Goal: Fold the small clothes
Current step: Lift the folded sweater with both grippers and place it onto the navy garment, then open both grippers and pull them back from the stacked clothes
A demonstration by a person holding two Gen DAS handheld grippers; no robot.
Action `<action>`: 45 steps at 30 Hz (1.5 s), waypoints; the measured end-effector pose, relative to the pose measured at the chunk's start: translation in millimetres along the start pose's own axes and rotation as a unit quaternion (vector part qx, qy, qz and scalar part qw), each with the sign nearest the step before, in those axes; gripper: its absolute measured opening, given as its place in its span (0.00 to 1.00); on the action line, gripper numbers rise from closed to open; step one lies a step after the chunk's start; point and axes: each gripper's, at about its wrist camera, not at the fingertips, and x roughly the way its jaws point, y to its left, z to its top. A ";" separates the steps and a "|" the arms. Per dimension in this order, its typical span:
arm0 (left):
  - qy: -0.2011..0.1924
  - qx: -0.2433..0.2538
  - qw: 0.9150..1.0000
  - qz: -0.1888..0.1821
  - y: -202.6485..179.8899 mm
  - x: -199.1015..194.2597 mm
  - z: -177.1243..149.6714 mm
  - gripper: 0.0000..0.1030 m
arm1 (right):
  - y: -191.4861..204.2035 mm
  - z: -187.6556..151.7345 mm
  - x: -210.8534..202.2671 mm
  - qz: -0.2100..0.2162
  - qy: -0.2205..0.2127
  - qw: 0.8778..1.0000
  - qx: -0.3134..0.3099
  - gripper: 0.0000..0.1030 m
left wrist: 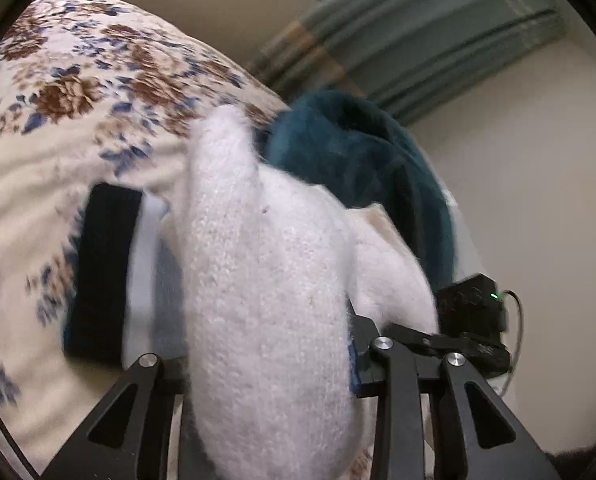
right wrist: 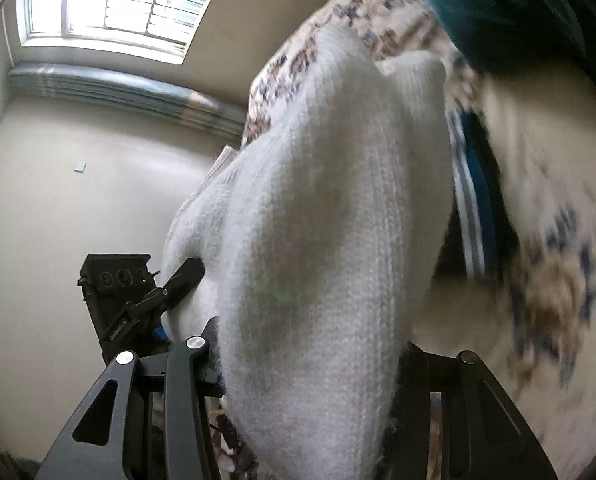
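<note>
Left wrist view shows the left gripper [left wrist: 269, 364] with its jaws closed on a white knitted garment [left wrist: 257, 264], which bulges out between the two black finger arms and fills the near middle of the frame. Beyond the knit lies a floral bedspread [left wrist: 57, 92] on the left, with a dark, blue-striped cloth [left wrist: 101, 268] spread flat on it, and a teal fleece item [left wrist: 338, 144] sits farther back on the right. At the right edge the right gripper [left wrist: 458, 344] touches the same white knit. In the right wrist view the right gripper [right wrist: 310, 360] is likewise clamped on the white knitted garment [right wrist: 318, 220], held up off the bedspread [right wrist: 558, 240]; the striped cloth [right wrist: 474, 208] shows just right of it, blurred. The left gripper [right wrist: 181, 280] bites the knit's left edge, and a window [right wrist: 117, 4] and a curtain [right wrist: 117, 88] stand far left.
</note>
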 end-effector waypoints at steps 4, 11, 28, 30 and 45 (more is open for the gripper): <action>0.022 -0.031 0.999 0.022 71.8 57.3 24.4 0.28 | -28.3 56.6 60.2 -0.001 0.004 1.000 0.005 0.48; 0.052 -0.108 0.992 0.043 158.8 97.6 -6.7 0.31 | -139.8 93.8 156.8 -0.029 0.041 0.995 0.084 0.48; 0.014 0.054 0.920 0.387 47.5 34.9 -57.3 0.99 | -33.1 43.9 113.2 -0.467 -0.051 0.872 -0.138 0.99; 0.018 0.065 0.913 0.402 39.0 35.1 -63.9 0.99 | -17.3 30.0 106.6 -0.491 -0.060 0.857 -0.147 0.99; -0.024 0.121 0.906 0.406 -110.7 -72.1 -109.7 0.99 | 156.8 -69.9 -52.9 -0.509 -0.166 0.830 -0.155 0.99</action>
